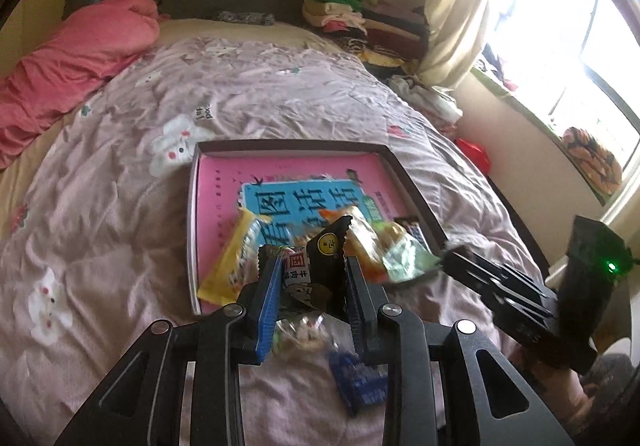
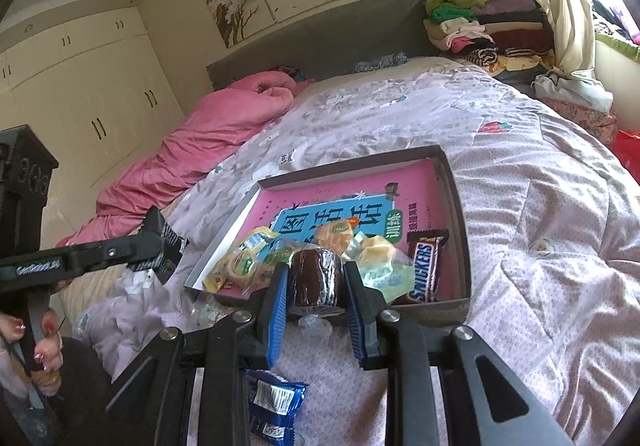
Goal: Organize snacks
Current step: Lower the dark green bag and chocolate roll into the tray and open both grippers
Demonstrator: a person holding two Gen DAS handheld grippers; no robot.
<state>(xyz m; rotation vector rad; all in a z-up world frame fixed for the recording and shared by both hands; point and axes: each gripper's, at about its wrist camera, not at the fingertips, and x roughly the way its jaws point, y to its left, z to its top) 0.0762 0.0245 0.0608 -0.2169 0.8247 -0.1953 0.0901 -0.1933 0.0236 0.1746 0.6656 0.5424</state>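
A shallow dark box (image 1: 416, 185) (image 2: 456, 181) with a pink and blue book in its bottom lies on the bed. Inside lie a yellow packet (image 1: 232, 258) (image 2: 240, 266), an orange pastry (image 2: 334, 236), a pale green packet (image 1: 404, 258) (image 2: 384, 274) and a Snickers bar (image 2: 426, 266). My left gripper (image 1: 310, 266) is shut on a black snack packet (image 1: 326, 270) at the box's near edge. My right gripper (image 2: 316, 278) is shut on a brown wrapped round cake (image 2: 316, 278) just before the box. Each gripper shows in the other's view, the right one (image 1: 460, 258) and the left one (image 2: 160, 246).
A blue wafer packet (image 1: 360, 382) (image 2: 272, 402) and a clear wrapped snack (image 1: 300, 330) lie on the quilt before the box. A pink duvet (image 1: 72, 57) lies far left. Folded clothes (image 1: 360, 17) are stacked by the headboard. A window is at the right.
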